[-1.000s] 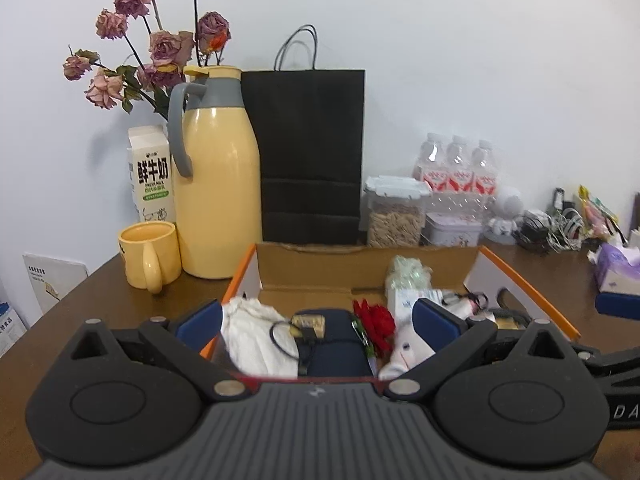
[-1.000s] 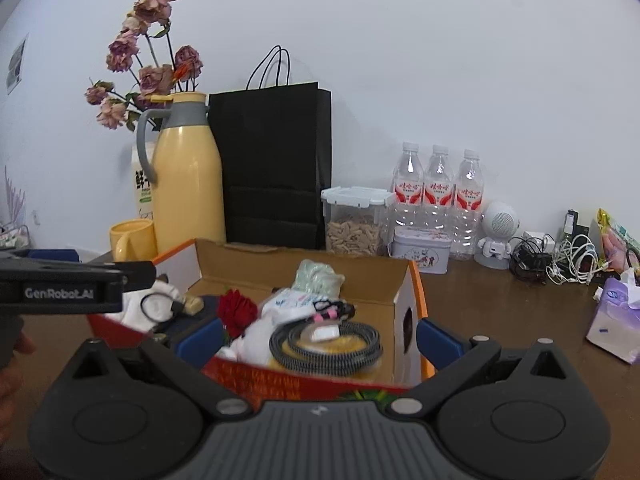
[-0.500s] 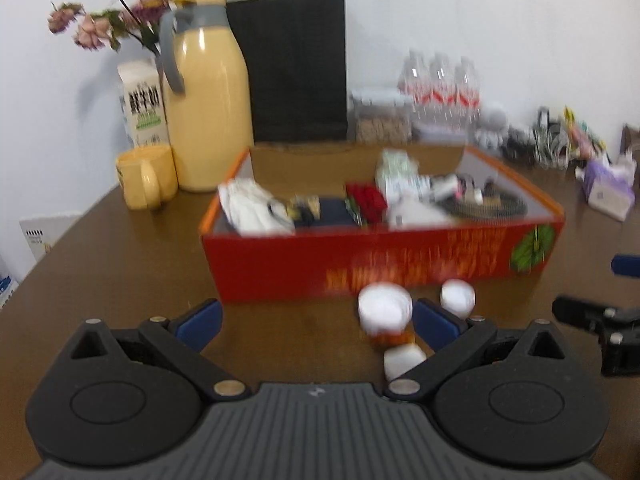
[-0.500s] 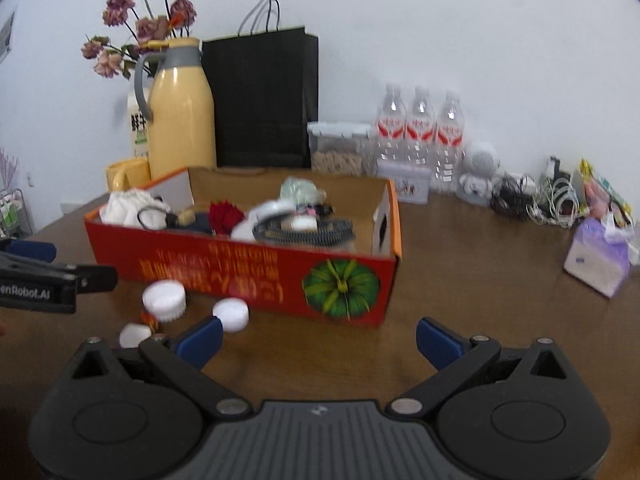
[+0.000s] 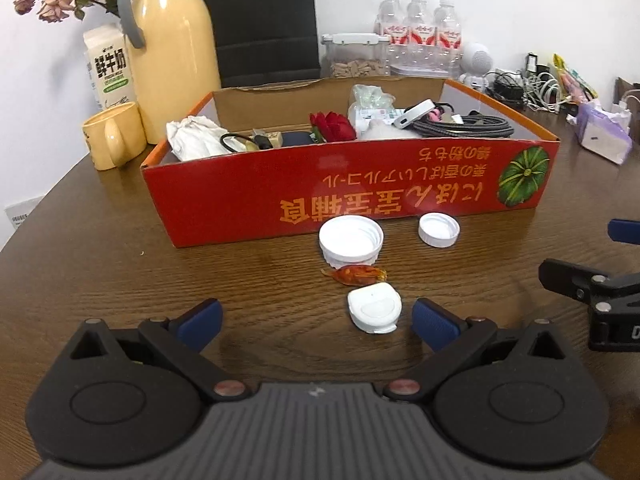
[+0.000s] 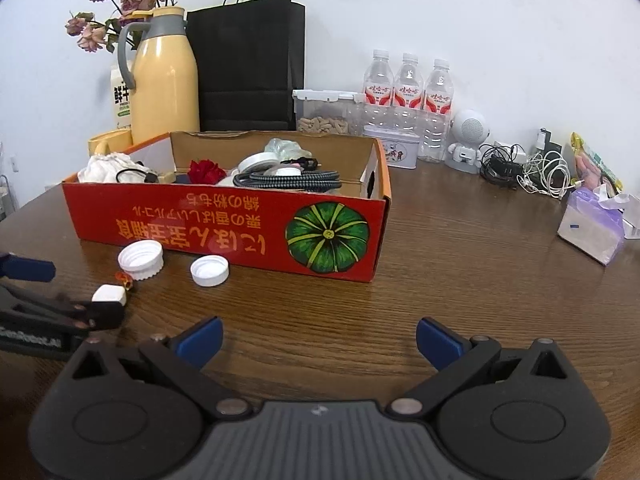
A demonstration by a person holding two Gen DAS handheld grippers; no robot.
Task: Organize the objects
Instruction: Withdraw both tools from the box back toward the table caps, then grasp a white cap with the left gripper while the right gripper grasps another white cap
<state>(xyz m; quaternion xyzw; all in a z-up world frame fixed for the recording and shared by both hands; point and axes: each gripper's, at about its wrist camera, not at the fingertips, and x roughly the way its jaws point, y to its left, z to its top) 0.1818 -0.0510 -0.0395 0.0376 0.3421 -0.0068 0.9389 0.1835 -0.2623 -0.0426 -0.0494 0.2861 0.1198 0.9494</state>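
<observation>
— Red cardboard, that's what fills your view: the box point(image 5: 348, 184) sits at 12 o'clock from your left claw point(image 5: 316, 318), on the brown wooden surface point(image 5: 120, 280). What lies in front of it?

— Four loose things, all outside the box. A large white cap point(image 5: 351, 241) stands just beside the box's front wall, and a smaller white cap point(image 5: 439, 230) lies at its 3 o'clock, apart from it. At 6 o'clock from the large cap you have a small orange wrapper point(image 5: 356, 274), and just below that a white case point(image 5: 375, 312).

— And your claws?

— Your left claw is spread wide and grips nothing; the white case lies between its blue fingertips point(image 5: 200, 320), nearer the right one, untouched. Your right claw point(image 6: 318, 340) is also spread wide and empty, over bare wood at 5 o'clock from the box.

— What is inside the box?

— A crumpled white cloth point(image 5: 194, 138) at the left end, a red flower point(image 5: 333, 126) near the middle, and a coiled dark cable point(image 5: 464, 128) toward the right. Behind the box stand a yellow jug point(image 5: 172, 48) and a black paper bag point(image 5: 256, 20); a yellow mug point(image 5: 114, 140) sits at 10 o'clock from the box.
</observation>
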